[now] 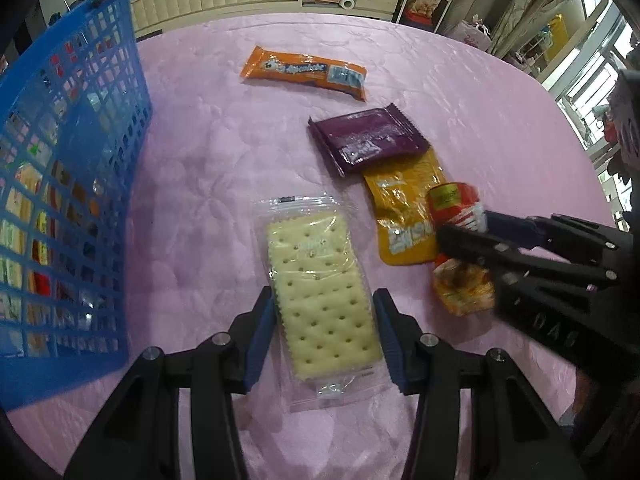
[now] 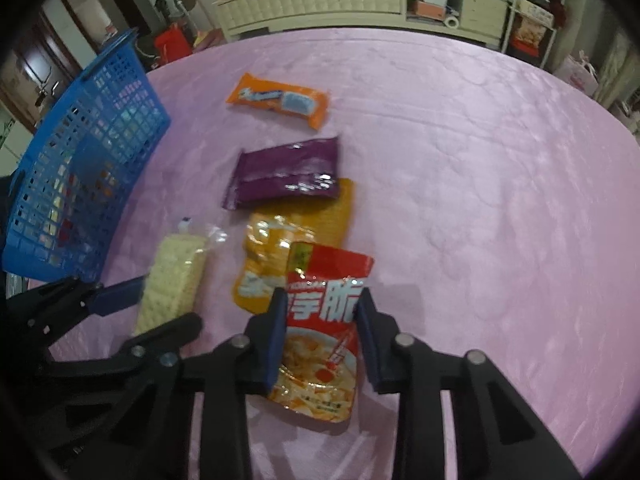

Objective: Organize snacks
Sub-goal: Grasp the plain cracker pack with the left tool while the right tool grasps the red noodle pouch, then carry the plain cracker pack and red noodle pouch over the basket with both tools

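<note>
My left gripper (image 1: 325, 330) is closed on the cracker pack (image 1: 324, 292), with the blue pads touching both long edges of its clear wrapper, and the pack lies on the pink tablecloth (image 1: 208, 184). My right gripper (image 2: 322, 338) is closed around the red pouch (image 2: 322, 332); its pads press the two sides near the middle of the pouch. I think the first danger is with the crackers: they are brittle, and if my left jaws squeeze more, the edges can break inside the film. The film is also smooth, so the pack may slide out when I lift it. The red pouch is soft and bends, so it may fold or slip from my right pads, mostly because I hold it only at its sides. Its upper end lies over the yellow pouch (image 2: 276, 252), so lifting may drag that one along. The purple packet (image 2: 288, 174) covers the far end of the yellow pouch, and the orange bar (image 2: 280, 100) lies alone farther away. The blue basket (image 1: 72, 184) stands at the left, tilted, already with several packs visible through its mesh. My two grippers are close together, and the left one is between the right one and the basket, so they can collide if both go there together. I judge the left should go first.
</note>
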{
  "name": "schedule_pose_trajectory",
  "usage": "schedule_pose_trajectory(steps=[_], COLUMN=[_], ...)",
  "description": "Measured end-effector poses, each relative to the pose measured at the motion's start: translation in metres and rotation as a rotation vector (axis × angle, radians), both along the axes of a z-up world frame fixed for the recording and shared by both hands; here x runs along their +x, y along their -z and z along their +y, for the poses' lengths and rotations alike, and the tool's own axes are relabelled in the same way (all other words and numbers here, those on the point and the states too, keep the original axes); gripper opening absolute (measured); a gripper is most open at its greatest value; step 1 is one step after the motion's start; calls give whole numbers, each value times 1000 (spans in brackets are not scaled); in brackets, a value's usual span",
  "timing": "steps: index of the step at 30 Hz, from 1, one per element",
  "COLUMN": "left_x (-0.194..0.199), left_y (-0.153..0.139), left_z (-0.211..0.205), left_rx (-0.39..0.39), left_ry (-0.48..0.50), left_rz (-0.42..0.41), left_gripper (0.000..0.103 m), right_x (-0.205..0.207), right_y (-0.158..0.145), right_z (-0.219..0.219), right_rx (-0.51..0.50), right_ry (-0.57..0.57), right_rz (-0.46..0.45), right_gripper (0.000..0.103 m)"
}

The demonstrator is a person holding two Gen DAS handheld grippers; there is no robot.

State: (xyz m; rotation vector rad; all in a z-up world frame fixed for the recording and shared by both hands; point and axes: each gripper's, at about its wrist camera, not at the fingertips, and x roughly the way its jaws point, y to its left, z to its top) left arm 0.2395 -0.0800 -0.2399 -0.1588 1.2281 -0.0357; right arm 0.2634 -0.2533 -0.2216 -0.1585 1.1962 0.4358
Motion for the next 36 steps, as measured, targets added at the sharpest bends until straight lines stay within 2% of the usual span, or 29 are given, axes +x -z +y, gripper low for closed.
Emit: schedule_pose_trajectory(steps=[8,14,19,25,36], left_x=[-20,-38,-61,-86,-111], left_y=[-28,-50,-72,-102,-151], left_z=[-7,-23,-30,-20,46], left_rx=[-5,-8,-16,-42,-69], left_ry=[11,52,90,122,120], left_rz=[-26,-60,-110,-166,-274], left_gripper=[46,46,46,46,46], right_x=[-28,-71,-97,-128,-155], right_y=[-12,-36,-63,-98,-165], right_z=[-38,-54,-48,-33,16], right_rx=[28,37,42,10,50], right_ry=[60,96,98,84,50], right_rz=[-5,-43,-77,-145,-271], right_gripper=[37,37,37,38,38])
